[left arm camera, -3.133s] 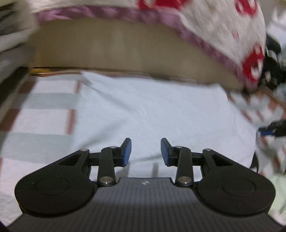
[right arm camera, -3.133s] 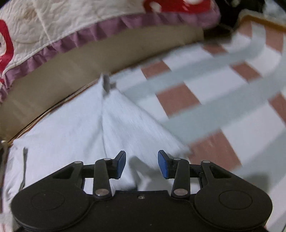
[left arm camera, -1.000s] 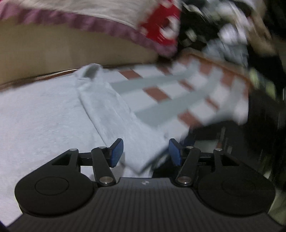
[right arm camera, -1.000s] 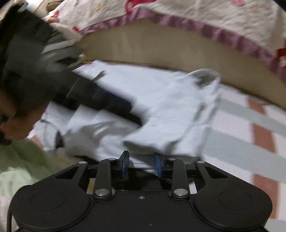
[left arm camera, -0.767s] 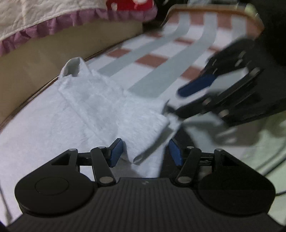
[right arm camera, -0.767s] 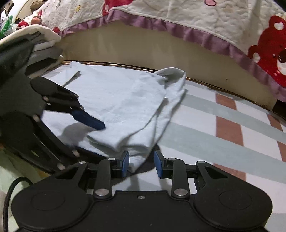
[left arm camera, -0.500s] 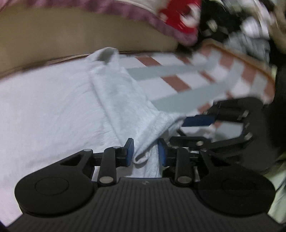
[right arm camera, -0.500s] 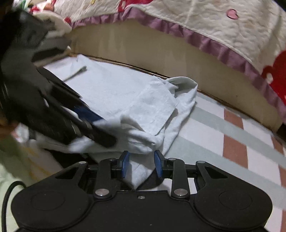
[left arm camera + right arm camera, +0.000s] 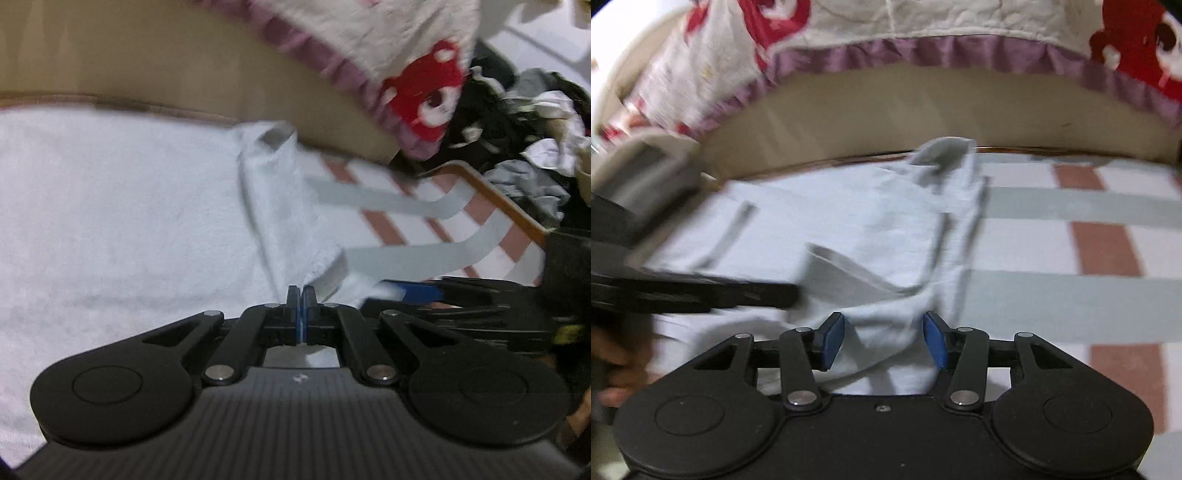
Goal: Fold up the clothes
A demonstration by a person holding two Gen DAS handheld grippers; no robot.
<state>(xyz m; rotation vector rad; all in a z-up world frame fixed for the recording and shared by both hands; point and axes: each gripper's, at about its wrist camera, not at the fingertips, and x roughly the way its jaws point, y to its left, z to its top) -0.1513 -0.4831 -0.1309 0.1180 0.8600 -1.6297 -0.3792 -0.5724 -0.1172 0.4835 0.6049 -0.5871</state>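
Clothes on this job meant one pale blue garment (image 9: 857, 236), spread across the checked mat (image 9: 1089, 236) of white, grey and brick-red squares, with its far edge lying along the mat's back border where the tan bed base (image 9: 923, 118) rose behind it. One flap had been folded inward over the body of the cloth, and a sleeve opening stood up at the far end of that fold, just beside the mat's back edge. The left gripper (image 9: 301, 295) had just been closing and its blue pads were pressed together on the near corner of the folded flap (only a sliver of fabric showed between them). The right gripper (image 9: 882, 334) had just been opening; its pads (image 9: 833, 332) stood apart with the near hem of the garment lying loosely between them, neither pad pressing on it as far as I could see. From the left wrist's view the right tool appeared as a dark blur near the mat's right edge, so its details were hard to read there. A quilted bedspread (image 9: 960, 33) with red bears and a purple frill hung over the bed base, and a heap of dark and grey laundry (image 9: 517, 122) sat beyond the mat's far right corner.
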